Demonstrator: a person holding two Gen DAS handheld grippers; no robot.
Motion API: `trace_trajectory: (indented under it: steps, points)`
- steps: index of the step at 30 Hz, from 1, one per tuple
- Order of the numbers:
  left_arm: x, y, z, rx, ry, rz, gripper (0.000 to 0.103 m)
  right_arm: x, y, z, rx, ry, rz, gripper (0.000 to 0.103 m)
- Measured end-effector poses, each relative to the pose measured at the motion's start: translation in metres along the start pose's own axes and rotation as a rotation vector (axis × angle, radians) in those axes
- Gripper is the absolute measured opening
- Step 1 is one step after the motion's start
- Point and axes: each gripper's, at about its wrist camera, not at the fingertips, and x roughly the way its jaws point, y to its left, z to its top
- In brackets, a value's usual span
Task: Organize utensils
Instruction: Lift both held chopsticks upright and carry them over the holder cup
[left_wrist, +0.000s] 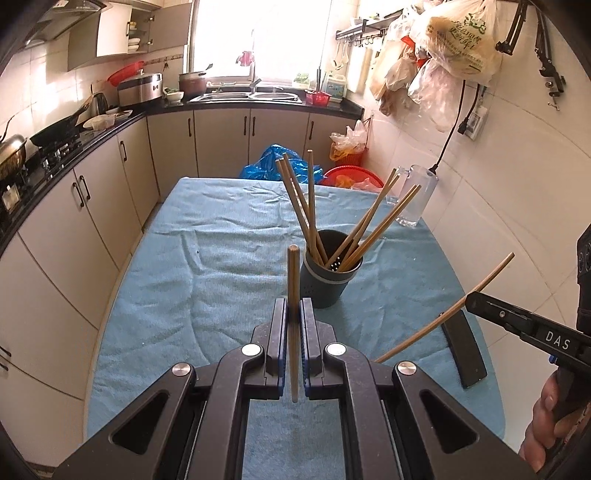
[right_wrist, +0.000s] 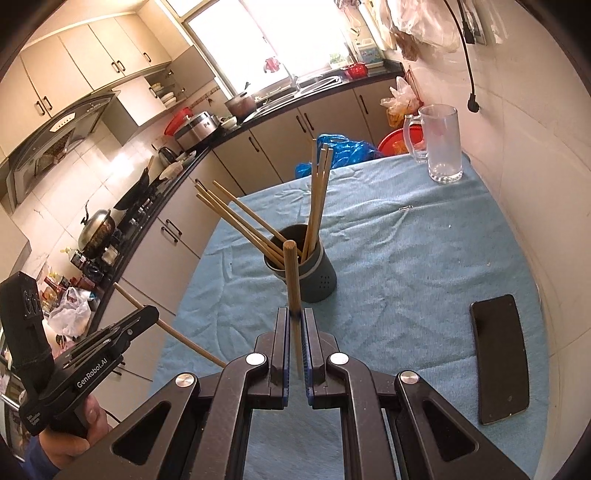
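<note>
A dark grey utensil holder (left_wrist: 325, 284) stands on the blue tablecloth (left_wrist: 207, 266) with several wooden chopsticks (left_wrist: 310, 206) leaning in it; it also shows in the right wrist view (right_wrist: 314, 277). My left gripper (left_wrist: 294, 306) is shut on a single chopstick (left_wrist: 293, 280), held upright just in front of the holder. My right gripper (right_wrist: 294, 314) is shut on another chopstick (right_wrist: 291, 273), also upright just before the holder. Each gripper shows in the other's view, the right gripper (left_wrist: 471, 301) and the left gripper (right_wrist: 151, 312), with its chopstick sticking out both sides.
A black phone (right_wrist: 498, 354) lies on the cloth at the right, near the tiled wall. A clear glass mug (right_wrist: 441, 144) stands at the far right corner. Kitchen cabinets and a stove counter (left_wrist: 55, 147) run along the left.
</note>
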Motion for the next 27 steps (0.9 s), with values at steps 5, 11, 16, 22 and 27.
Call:
trace_trajectory:
  steps: [5, 11, 16, 22, 27]
  points:
    - [-0.003, -0.002, 0.001, 0.008, -0.007, -0.003, 0.006, -0.004, 0.001, -0.002, 0.003, -0.006, -0.001, 0.007]
    - [-0.005, -0.002, 0.001, 0.014, -0.012, -0.006, 0.006, -0.009, 0.001, -0.002, 0.015, -0.014, -0.004, 0.007]
    - [-0.005, -0.002, 0.002, 0.013, -0.013, -0.006, 0.006, -0.011, 0.002, -0.002, 0.015, -0.018, -0.003, 0.007]
    - [-0.006, -0.001, 0.002, 0.011, -0.015, -0.006, 0.006, -0.011, 0.003, -0.003, 0.015, -0.02, -0.005, 0.007]
    - [-0.008, 0.0, 0.003, 0.008, -0.018, -0.008, 0.006, -0.014, 0.005, -0.001, 0.015, -0.027, -0.006, 0.007]
